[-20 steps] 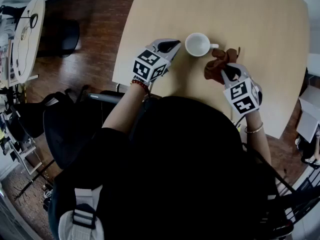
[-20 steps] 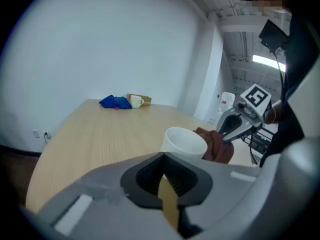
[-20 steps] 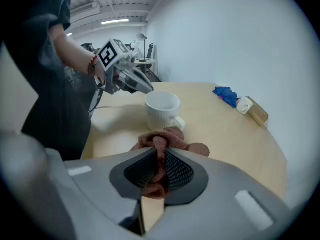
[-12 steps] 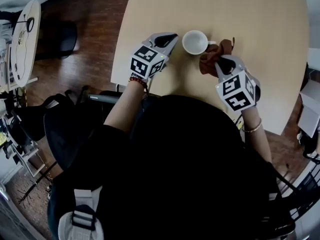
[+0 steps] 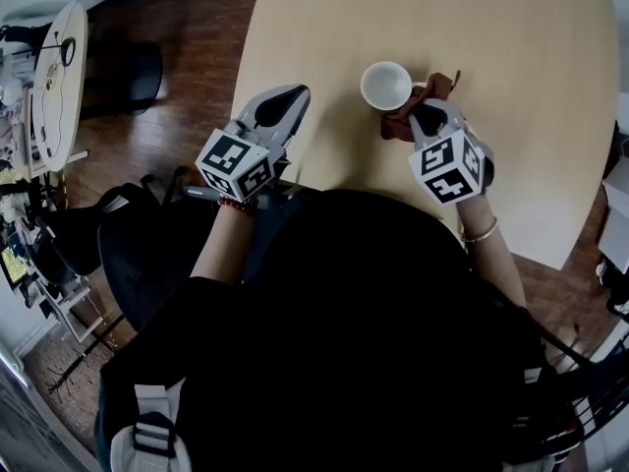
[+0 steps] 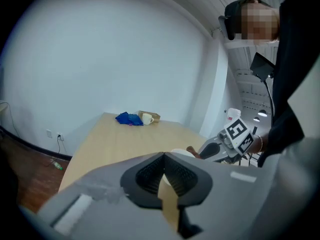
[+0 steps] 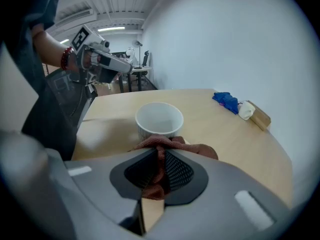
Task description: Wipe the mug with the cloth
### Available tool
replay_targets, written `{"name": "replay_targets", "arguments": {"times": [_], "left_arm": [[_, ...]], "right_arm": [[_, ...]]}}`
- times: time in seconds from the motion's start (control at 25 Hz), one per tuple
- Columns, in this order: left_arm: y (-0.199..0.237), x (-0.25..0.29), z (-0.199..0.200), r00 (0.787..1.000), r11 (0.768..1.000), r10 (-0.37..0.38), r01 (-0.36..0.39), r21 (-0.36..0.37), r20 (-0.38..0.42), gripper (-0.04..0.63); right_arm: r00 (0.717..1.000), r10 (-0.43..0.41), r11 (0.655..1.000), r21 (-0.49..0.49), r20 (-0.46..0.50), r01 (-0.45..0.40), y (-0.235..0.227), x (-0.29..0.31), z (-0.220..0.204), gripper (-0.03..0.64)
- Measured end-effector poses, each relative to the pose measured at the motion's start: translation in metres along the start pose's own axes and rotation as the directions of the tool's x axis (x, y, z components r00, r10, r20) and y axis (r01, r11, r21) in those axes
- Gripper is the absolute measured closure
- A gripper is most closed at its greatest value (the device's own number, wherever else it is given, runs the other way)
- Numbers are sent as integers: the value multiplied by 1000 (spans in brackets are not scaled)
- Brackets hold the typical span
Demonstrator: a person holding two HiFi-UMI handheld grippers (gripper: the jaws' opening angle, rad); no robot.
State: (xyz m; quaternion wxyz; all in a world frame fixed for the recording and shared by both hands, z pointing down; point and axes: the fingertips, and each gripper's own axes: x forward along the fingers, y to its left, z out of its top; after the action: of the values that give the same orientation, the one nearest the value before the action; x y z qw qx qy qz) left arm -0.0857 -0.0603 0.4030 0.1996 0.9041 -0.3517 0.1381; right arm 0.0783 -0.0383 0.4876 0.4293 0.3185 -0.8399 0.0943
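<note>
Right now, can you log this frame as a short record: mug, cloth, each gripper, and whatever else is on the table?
mug: white, upright, looks empty, on the table
cloth: brown, bunched against the mug's outer side, not inside it
right gripper: jaws shut on the cloth, right beside the mug
left gripper: jaws together, nothing between them, near the table's left edge, apart from the mug
far end of table: blue rag, second mug, small box
</note>
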Motion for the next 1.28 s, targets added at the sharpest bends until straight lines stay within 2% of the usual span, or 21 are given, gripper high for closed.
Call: {"name": "replay_targets", "arguments": {"times": [0.32, 0.48, 0.56, 0.68, 0.88, 1.04, 1.28], "left_arm": [[-14, 33, -25, 994, 998, -56, 58, 16, -99, 595], [-15, 58, -28, 991, 997, -75, 76, 11, -112, 595], [-18, 63, -26, 991, 997, -81, 82, 0, -106, 595], [-23, 71, -29, 990, 996, -91, 91, -5, -109, 595], [-17, 96, -35, 988, 997, -83, 83, -5, -129, 595], [-10, 89, -35, 993, 998, -62, 59, -31, -103, 595], [-13, 56, -38, 995, 999, -46, 44, -28, -85, 595]], "right_arm": [[999, -17, 1000, -5, -52, 16, -5, 30, -27, 568], [996, -1, 1000, -21, -84, -1, -6, 40, -34, 568], [998, 26, 999, -19, -63, -27, -4, 37, -30, 568], [996, 83, 997, 7, 17, -83, 3, 19, -16, 568], [991, 80, 995, 48, 107, -86, 10, -22, 1, 568], [992, 60, 997, 41, 110, -65, 23, -28, 9, 568], [998, 0, 999, 50, 70, -4, 27, 3, 7, 568]]}}
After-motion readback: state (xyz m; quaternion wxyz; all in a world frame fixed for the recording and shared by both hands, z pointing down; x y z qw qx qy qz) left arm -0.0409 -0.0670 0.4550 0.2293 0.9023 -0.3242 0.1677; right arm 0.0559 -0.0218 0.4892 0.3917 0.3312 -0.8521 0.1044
